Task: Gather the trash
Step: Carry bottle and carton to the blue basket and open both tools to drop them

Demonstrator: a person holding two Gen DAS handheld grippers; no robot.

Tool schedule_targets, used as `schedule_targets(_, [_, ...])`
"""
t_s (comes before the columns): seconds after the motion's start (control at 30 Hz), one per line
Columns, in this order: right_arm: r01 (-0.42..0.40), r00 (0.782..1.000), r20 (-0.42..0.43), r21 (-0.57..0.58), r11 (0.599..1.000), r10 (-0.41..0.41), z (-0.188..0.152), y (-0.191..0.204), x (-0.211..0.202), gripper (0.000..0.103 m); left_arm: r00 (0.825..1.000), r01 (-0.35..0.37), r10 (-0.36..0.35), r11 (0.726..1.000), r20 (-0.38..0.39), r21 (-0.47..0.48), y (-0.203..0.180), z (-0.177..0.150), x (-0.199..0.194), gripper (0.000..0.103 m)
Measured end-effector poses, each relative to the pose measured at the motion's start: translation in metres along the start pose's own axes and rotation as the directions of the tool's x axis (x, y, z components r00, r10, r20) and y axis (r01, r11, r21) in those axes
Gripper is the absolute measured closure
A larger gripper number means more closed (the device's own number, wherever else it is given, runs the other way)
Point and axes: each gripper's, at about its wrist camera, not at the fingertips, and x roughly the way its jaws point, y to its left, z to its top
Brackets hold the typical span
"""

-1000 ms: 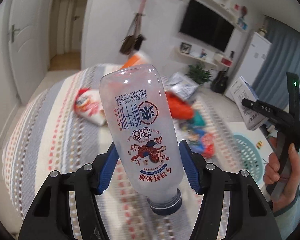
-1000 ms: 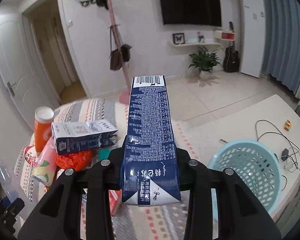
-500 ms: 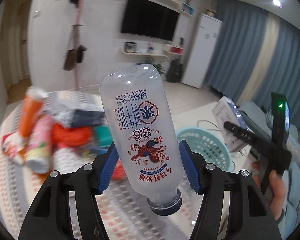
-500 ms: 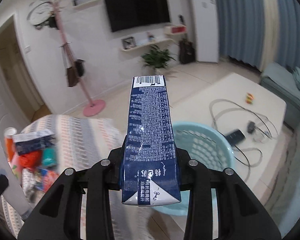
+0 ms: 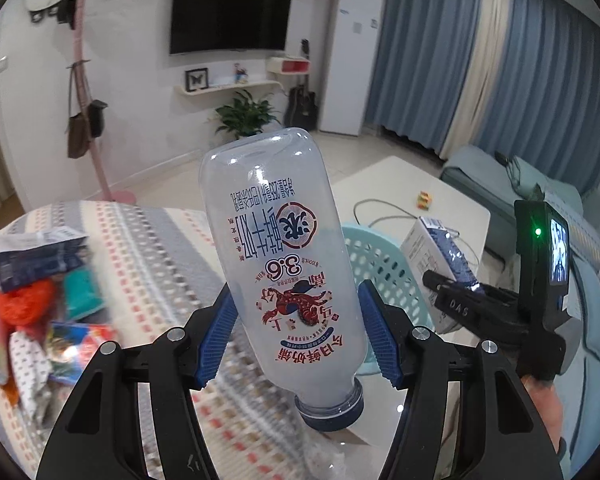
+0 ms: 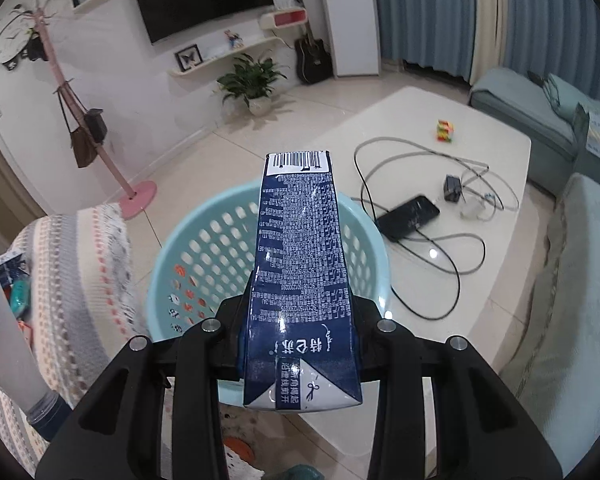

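Two handheld tools, each clamped on a piece of trash, above a pale blue basket.

The left tool [image 5: 296, 332] grips a clear milk bottle [image 5: 280, 248], cap toward the camera. The right tool [image 6: 300, 332] grips a dark blue carton [image 6: 300, 264] over the basket [image 6: 204, 256], which stands on the white tabletop [image 6: 500, 240] beside a striped cloth [image 5: 148, 248] strewn with wrappers [image 5: 32, 304].

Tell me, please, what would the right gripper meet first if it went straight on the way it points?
Probably the basket: the right gripper, shut on the carton, points down into its open mouth, though depth is hard to judge.
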Motion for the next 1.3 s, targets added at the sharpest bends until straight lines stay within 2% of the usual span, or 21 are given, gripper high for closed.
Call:
schedule_targets(0.37, [0.009, 0.994, -0.111, 0.028, 1.0, -0.006, -0.015, -0.018, 0.029, 0.07, 0.99, 0.047, -0.04, 0.998, -0.132, 0.048, -0.018, 0.0, 0.078, 0.044])
schedule_targets(0.63, [-0.002, 0.99, -0.139, 0.037, 0.999, 0.007, -0.017, -0.017, 0.04, 0.069, 0.968, 0.134, -0.131, 0.991, -0.215, -0.001, -0.012, 0.0, 0.121, 0.042])
schedule_targets(0.67, [-0.01, 0.99, -0.138, 0.042, 0.999, 0.016, -0.017, -0.017, 0.039, 0.063, 0.968, 0.137, -0.136, 0.991, -0.213, -0.009, -0.009, 0.001, 0.122, 0.04])
schedule_targets(0.7, [-0.019, 0.991, -0.134, 0.049, 0.999, 0.025, -0.016, -0.018, 0.038, 0.057, 0.968, 0.136, -0.137, 0.991, -0.211, -0.017, -0.007, 0.001, 0.123, 0.034])
schedule_targets(0.73, [-0.023, 0.991, -0.127, 0.055, 0.998, 0.03, -0.015, -0.018, 0.037, 0.056, 0.969, 0.138, -0.14, 0.99, -0.204, -0.021, -0.006, 0.001, 0.121, 0.033])
schedule_targets(1.07, [-0.057, 0.997, -0.053, 0.043, 0.997, 0.059, -0.007, -0.008, 0.007, 0.055, 0.976, 0.154, -0.161, 0.986, -0.144, -0.057, 0.012, -0.002, 0.089, 0.032])
schedule_targets(1.3, [-0.105, 0.994, 0.013, -0.045, 0.993, 0.106, -0.007, 0.03, -0.021, 0.055, 0.988, 0.148, -0.153, 0.982, -0.037, -0.115, 0.043, -0.012, 0.03, 0.032])
